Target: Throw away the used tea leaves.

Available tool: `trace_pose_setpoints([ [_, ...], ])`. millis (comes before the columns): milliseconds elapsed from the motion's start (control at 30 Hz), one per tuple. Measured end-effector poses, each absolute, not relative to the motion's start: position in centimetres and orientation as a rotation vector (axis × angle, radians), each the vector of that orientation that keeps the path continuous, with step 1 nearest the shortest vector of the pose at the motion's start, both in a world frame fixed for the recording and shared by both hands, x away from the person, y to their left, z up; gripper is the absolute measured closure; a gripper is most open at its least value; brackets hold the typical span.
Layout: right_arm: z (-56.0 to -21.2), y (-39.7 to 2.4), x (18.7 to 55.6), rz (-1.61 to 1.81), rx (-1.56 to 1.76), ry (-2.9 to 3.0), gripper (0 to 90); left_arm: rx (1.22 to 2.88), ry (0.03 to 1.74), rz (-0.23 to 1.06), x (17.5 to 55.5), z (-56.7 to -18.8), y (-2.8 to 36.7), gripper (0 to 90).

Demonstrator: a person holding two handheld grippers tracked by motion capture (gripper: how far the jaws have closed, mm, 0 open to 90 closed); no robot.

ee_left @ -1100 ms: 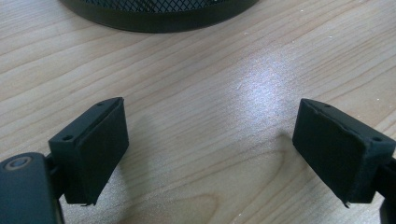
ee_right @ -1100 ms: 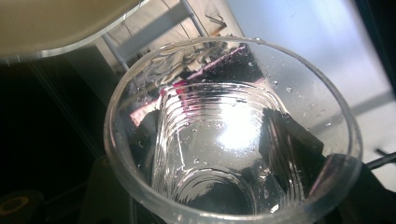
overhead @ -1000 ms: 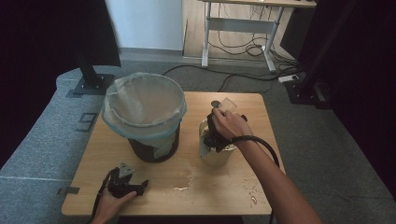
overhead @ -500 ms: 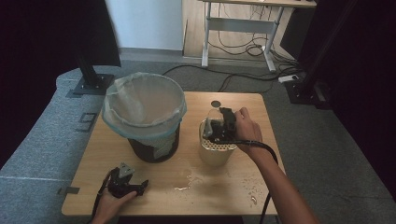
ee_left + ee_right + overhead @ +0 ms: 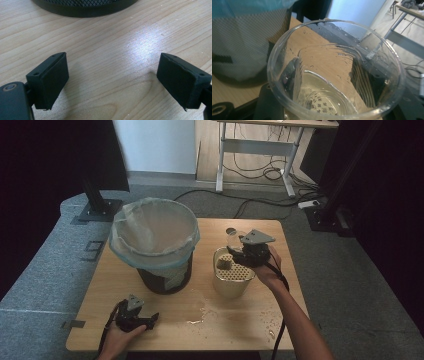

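My right gripper point(image 5: 240, 250) is shut on a clear glass point(image 5: 232, 237) and holds it tilted over the far rim of a cream container point(image 5: 231, 284) with a perforated top. In the right gripper view the glass point(image 5: 334, 67) looks wet inside, with a little liquid pooled low in it, and my gripper point(image 5: 329, 113) clasps its base. A small dark bit point(image 5: 222, 265) lies on the perforated top. My left gripper point(image 5: 149, 319) rests on the table near the front left edge; its jaws stand open on bare wood, with my gripper point(image 5: 113, 80) holding nothing.
A black mesh bin point(image 5: 165, 276) lined with a pale plastic bag point(image 5: 150, 227) stands left of the container, and its base point(image 5: 85, 6) is just ahead of my left gripper. Wet spots and crumbs point(image 5: 202, 312) mark the wooden table point(image 5: 240, 330) near the front.
The right hand has swung from above the container to its right side, turning the gripper and the glass with it. The left gripper has stayed still.
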State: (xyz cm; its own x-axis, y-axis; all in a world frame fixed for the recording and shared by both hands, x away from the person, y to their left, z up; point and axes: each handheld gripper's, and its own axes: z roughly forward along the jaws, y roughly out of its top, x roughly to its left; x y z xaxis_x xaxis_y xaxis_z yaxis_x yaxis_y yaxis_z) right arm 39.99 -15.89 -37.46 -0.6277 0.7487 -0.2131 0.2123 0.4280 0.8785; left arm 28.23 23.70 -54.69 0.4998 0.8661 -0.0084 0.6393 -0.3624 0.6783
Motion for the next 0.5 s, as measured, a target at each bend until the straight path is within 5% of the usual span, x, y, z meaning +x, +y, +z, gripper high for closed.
trace_pose_setpoints([
  [500,-37.2,-16.4,40.03,1.304,0.87,2.044,42.5,2.123,1.228,0.47,28.23,-54.69,23.69,9.7],
])
